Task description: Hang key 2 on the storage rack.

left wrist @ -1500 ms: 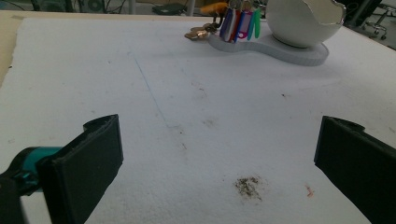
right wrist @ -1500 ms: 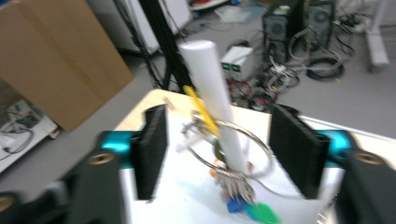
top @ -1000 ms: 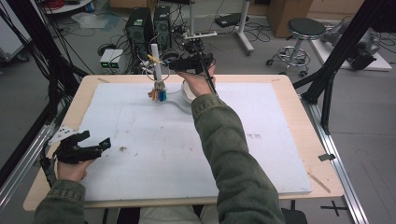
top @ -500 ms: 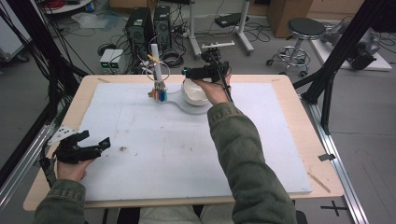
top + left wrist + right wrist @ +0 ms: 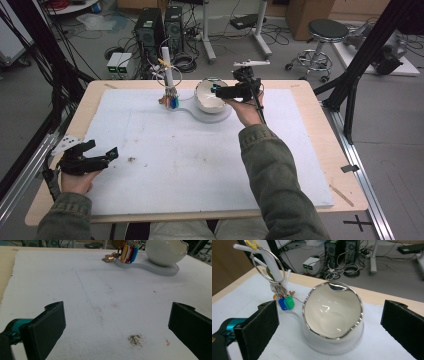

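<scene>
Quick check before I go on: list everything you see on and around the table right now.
Bowl: one, white with a silvery rim, tilted on the stand base.
Stand: one, white post on a white base, far middle of the mat.
Key ring: one, metal, hung on the post with coloured tags.
Mat: one, white, stained, covering the table.
Table: one, light wood.
Stool: one, on the floor behind.
Computer towers: two, black, floor behind.
Left hand-held gripper: open, near left.
Right hand-held gripper: open, at the bowl.
</scene>
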Available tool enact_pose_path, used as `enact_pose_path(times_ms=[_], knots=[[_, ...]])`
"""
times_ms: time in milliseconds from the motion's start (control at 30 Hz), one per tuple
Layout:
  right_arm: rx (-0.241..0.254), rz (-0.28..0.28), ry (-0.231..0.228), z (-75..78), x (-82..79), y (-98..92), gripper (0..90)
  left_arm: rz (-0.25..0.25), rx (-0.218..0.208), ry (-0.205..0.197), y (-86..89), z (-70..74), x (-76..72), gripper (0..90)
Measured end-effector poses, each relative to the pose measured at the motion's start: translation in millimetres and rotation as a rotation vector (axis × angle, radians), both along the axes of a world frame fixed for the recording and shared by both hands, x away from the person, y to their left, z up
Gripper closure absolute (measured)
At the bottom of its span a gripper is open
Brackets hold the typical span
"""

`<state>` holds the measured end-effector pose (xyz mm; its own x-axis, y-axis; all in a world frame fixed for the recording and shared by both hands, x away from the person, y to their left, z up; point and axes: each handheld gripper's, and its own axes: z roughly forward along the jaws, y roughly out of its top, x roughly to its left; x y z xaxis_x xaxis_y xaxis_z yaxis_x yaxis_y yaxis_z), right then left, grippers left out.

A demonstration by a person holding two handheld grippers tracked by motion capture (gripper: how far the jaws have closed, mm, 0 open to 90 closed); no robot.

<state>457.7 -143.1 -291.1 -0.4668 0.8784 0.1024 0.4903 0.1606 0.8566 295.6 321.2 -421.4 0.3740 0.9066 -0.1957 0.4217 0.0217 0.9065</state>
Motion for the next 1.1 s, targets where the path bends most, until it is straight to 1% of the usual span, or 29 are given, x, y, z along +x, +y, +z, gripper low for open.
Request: enact_pose_path(times_ms=[100, 233, 333, 433, 533, 733, 833, 900, 1100], knots=[[0.015, -0.013, 0.002, -4.9, -3.9, -12.4, 0.8, 0.001, -0.001, 0.0, -0.3, -0.3, 0.2, 1.7], [0.016, -0.021, 0.0, -11.7, -9.8, -26.1, 0.8, 0.0, 0.003, 0.004, -0.3, -0.4, 0.4, 1.7], [0.027, -0.029, 0.01, -17.6, -15.1, -35.2, 0.8, 0.001, 0.001, 0.002, -0.3, -0.3, 0.2, 1.7], [0.036, -0.031, 0.0, -21.6, -21.4, -43.2, 0.8, -0.001, 0.002, 0.003, -0.6, 0.0, -0.3, 1.7], [0.048, -0.032, -0.009, -24.6, -27.4, -49.6, 0.8, -0.003, 0.006, 0.004, -0.5, 0.2, -0.6, 1.7], [0.042, -0.029, -0.016, -29.5, -42.3, -59.9, 0.8, -0.002, 0.004, 0.006, -0.8, 0.0, -0.5, 1.7], [0.029, -0.042, -0.046, -32.4, -49.8, -64.7, 0.8, -0.005, 0.004, 0.005, -1.0, -0.1, -0.4, 1.7], [0.033, -0.044, -0.052, -34.4, -54.1, -68.1, 0.8, -0.005, 0.005, 0.005, -1.0, 0.1, -0.6, 1.7], [0.034, -0.043, -0.059, -39.6, -63.1, -75.1, 0.8, -0.004, 0.003, 0.006, -0.9, 0.1, -0.7, 1.7]])
